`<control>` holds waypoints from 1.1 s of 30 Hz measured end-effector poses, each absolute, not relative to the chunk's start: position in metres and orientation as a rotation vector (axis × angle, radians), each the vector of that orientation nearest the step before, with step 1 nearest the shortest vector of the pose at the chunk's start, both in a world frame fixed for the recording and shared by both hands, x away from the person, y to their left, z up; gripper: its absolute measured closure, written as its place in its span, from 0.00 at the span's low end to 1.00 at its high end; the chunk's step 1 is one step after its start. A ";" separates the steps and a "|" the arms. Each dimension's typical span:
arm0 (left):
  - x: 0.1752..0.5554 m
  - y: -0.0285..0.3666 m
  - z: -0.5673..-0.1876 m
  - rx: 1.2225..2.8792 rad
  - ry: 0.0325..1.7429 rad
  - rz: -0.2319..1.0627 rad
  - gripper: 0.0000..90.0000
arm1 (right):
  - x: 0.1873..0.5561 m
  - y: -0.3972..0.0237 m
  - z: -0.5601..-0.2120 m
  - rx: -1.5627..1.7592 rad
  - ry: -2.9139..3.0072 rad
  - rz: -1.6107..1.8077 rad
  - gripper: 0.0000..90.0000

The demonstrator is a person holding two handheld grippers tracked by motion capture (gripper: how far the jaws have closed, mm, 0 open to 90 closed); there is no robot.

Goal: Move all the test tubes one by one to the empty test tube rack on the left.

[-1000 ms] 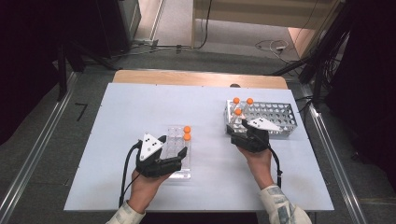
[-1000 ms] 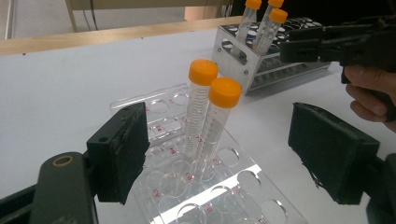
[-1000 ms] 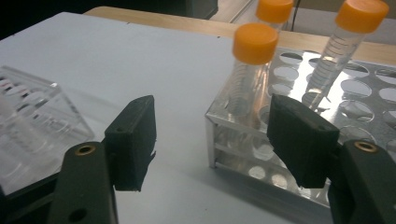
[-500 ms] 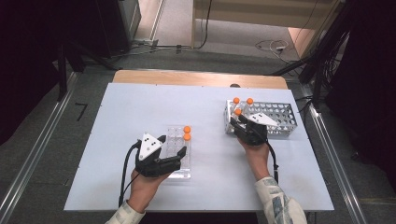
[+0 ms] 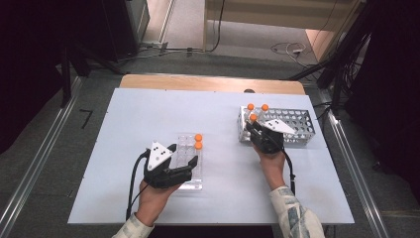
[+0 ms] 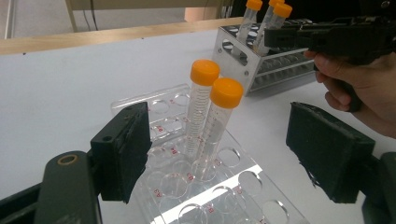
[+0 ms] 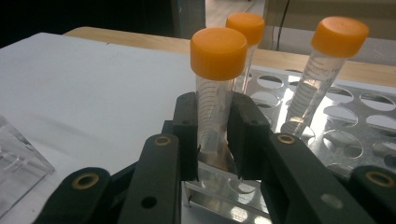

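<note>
Tube (image 7: pixel 215 93) with an orange cap, a graduated centrifuge tube, stands in the near corner of the metal rack (image 5: pixel 297 130), and the right hand-held gripper (image 7: pixel 215 135) has just been closing on it: the two black pads now press its clear wall from either side, just below the cap. One second ago, in the high view, those jaws stood apart at the rack's corner; now they are drawn in around the tube, while the hand itself has hardly shifted. My reading is that the grasp is made and the lift out of the rack comes next, probably toward the clear plastic rack (image 5: pixel 190 161).

Just beyond the pinched tube, farther from the right hand-held gripper, two more orange-capped tubes (image 7: pixel 322 74) lean in neighbouring holes of the same metal rack, near enough that a tilted pull could knock them.

Across the bench (image 5: pixel 148 114), the left hand-held gripper (image 6: pixel 224 158) holds its jaws wide on either side of the clear plastic rack's near end. Whether the pads touch the rack's sides I cannot tell. Two capped tubes (image 6: pixel 212 126) already stand in it, just ahead of those jaws. That hand and its jaws look the same as a second ago.
</note>
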State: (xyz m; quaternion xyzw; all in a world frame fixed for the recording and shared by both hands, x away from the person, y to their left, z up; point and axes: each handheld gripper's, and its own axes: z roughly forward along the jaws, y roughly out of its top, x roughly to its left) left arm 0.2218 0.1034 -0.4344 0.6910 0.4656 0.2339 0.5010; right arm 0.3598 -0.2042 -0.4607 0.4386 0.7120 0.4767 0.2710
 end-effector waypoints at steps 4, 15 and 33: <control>0.222 0.104 -0.434 1.670 1.126 0.565 0.24 | 0.355 -0.206 -0.445 1.147 1.879 1.326 0.80; 0.221 0.105 -0.433 1.665 1.127 0.567 0.24 | 0.334 -0.209 -0.413 1.061 1.835 1.389 0.80; 0.217 0.107 -0.427 1.650 1.109 0.575 0.24 | 0.284 -0.191 -0.414 0.886 2.119 1.435 0.80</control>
